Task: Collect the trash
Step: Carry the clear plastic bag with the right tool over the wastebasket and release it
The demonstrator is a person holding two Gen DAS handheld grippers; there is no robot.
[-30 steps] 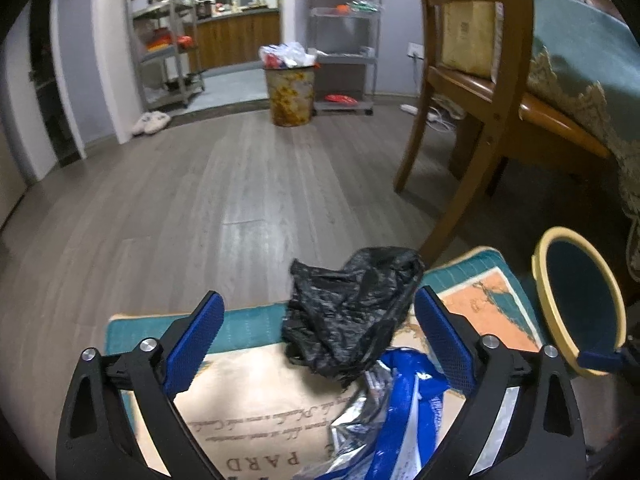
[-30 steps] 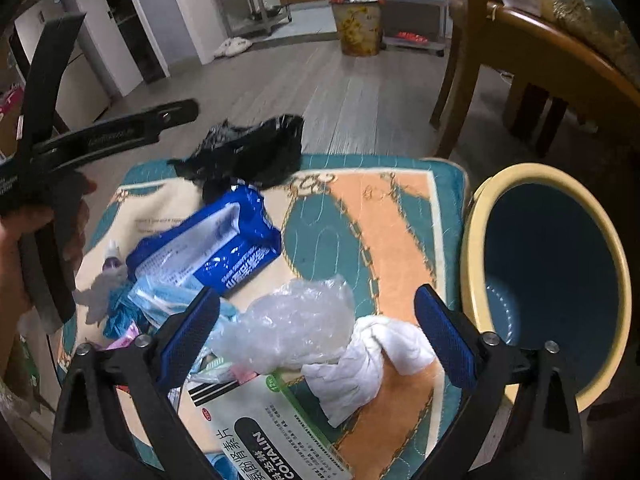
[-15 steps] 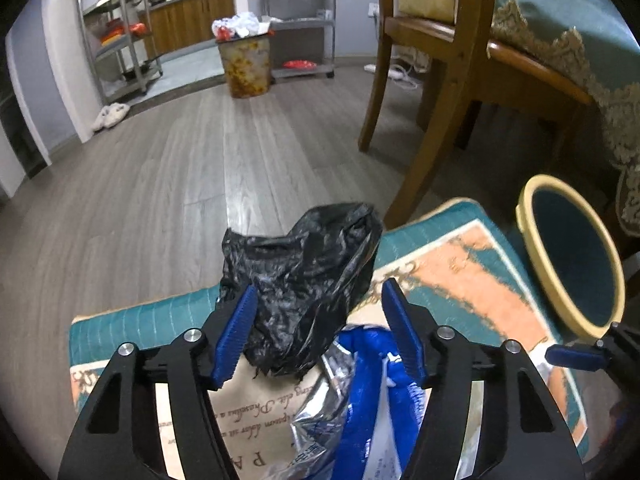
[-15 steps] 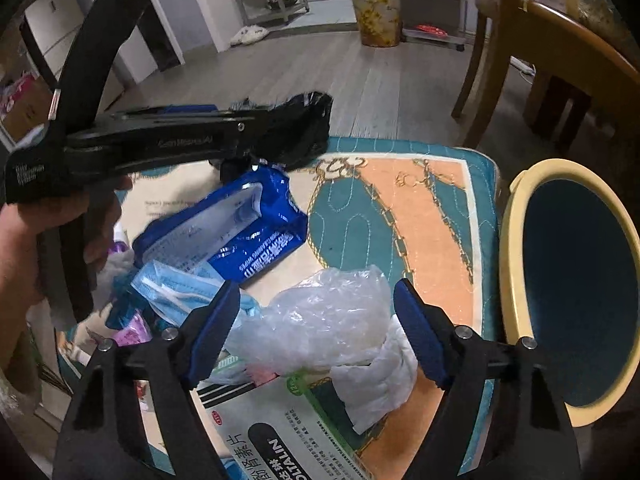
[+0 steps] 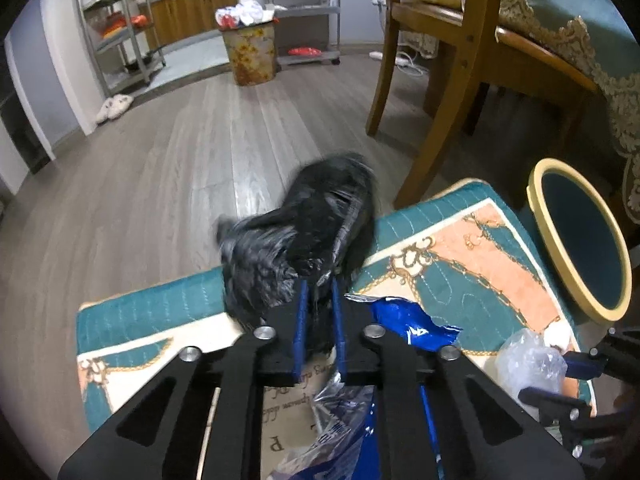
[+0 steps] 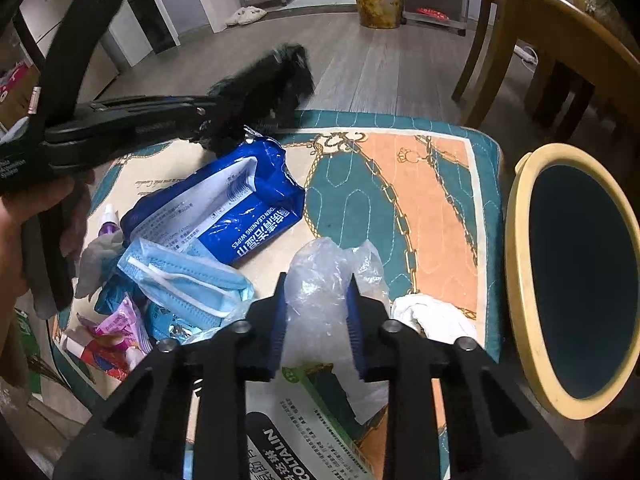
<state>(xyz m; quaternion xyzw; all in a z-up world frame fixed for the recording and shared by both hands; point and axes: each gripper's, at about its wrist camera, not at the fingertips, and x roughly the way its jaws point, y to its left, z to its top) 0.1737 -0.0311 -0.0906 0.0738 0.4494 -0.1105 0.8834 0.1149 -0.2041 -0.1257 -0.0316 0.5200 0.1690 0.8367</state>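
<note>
- left wrist view: left tool closing, clamped on black bag for lifting.
- right tool closing, pinching clear plastic beside open bin.

trash on mat, bin right

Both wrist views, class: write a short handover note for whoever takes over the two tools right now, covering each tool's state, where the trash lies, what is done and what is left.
Left tool: closing on the black bag, which sits pinched between its fingers at the mat's far edge.
Right tool: closing on the clear bag, pinched near the mat's middle.
Bin: open, right of the mat; what can be seen of its inside looks empty.
Done: both bags gripped.
Left: drop both in the bin, then collect the blue wipes pack, face mask, white tissue and small wrappers.
</note>
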